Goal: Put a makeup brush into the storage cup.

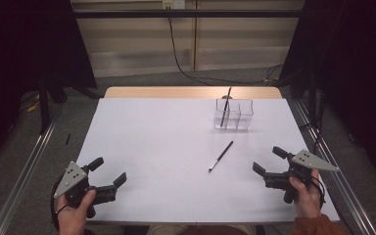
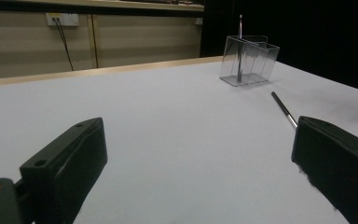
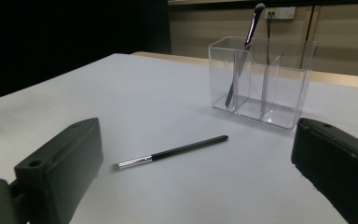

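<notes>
Left gripper (image 1: 110, 172) and right gripper (image 1: 268, 161): fingers spread wide, holding nothing, touching nothing. Black pen (image 1: 221, 156) flat on white table (image 1: 152, 142), near the right gripper, silver tip toward the person. Beyond it, clear divided holder (image 1: 233, 114) with a second pen (image 1: 226, 106) upright. Dim room, beige wall behind.

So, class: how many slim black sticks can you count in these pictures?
2. One black stick lies flat on the white table, in front of the clear holder. The other stick stands leaning in the holder's left end compartment. None seems hidden.
</notes>
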`<state>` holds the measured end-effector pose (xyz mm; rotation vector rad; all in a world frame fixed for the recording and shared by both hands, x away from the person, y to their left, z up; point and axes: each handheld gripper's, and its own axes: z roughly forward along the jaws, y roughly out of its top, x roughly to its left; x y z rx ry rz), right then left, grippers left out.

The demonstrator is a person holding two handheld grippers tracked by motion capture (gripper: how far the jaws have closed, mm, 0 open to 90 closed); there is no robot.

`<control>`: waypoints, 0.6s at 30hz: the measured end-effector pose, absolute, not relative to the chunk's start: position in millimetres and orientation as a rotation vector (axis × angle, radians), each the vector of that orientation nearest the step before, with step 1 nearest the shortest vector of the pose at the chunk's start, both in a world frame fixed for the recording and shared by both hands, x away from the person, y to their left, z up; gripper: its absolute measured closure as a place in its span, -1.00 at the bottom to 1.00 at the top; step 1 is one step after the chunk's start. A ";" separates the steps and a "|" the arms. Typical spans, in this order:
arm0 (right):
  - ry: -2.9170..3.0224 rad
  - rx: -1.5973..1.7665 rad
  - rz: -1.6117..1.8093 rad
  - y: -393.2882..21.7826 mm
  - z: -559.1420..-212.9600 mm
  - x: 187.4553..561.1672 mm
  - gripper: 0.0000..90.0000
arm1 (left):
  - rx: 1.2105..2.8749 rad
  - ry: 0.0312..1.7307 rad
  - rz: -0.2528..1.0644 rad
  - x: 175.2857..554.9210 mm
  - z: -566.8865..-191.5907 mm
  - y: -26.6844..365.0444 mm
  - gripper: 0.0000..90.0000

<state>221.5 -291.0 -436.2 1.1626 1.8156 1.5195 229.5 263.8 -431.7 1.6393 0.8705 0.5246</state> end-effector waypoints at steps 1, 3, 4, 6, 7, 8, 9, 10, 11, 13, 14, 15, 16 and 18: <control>1.817 1.158 1.532 -291.1 -436.0 221.6 -0.97 | 1.644 0.868 0.531 229.5 -431.4 263.6 -0.93; 1.812 1.148 1.543 -291.3 -436.3 222.2 -0.97 | 1.642 0.868 0.528 229.7 -431.5 262.7 -0.93; 1.818 1.151 1.546 -291.2 -436.3 222.3 -0.97 | 1.649 0.866 0.532 230.1 -431.4 262.5 -0.93; 1.823 1.160 1.564 -290.9 -436.5 223.6 -0.97 | 1.649 0.863 0.534 230.5 -431.2 261.8 -0.93; 1.830 1.161 1.560 -290.5 -436.1 224.6 -0.97 | 1.648 0.865 0.532 230.6 -431.3 261.1 -0.93; 1.837 1.161 1.564 -289.9 -435.6 225.4 -0.96 | 1.652 0.864 0.535 230.8 -431.5 260.7 -0.93; 1.853 1.146 1.561 -289.3 -434.8 226.2 -0.96 | 1.654 0.865 0.535 230.5 -431.7 260.3 -0.93; 1.867 1.133 1.556 -288.2 -433.7 226.8 -0.96 | 1.652 0.867 0.534 230.0 -431.5 260.4 -0.93; 1.868 1.118 1.554 -286.7 -433.1 227.6 -0.95 | 1.654 0.863 0.538 229.8 -431.0 260.8 -0.93; 1.879 1.097 1.547 -283.8 -432.2 230.6 -0.93 | 1.653 0.862 0.542 229.6 -430.7 260.9 -0.93; 1.892 1.094 1.548 -282.3 -431.9 232.5 -0.93 | 1.656 0.865 0.545 229.8 -430.8 260.6 -0.93; 1.902 1.086 1.545 -280.7 -431.7 234.6 -0.93 | 1.654 0.867 0.539 230.0 -431.1 260.2 -0.93; 1.913 1.077 1.546 -278.7 -431.5 236.5 -0.92 | 1.655 0.864 0.539 230.4 -431.1 260.3 -0.93; 1.935 1.055 1.523 -274.6 -430.3 240.6 -0.93 | 1.653 0.864 0.543 231.1 -431.2 260.5 -0.93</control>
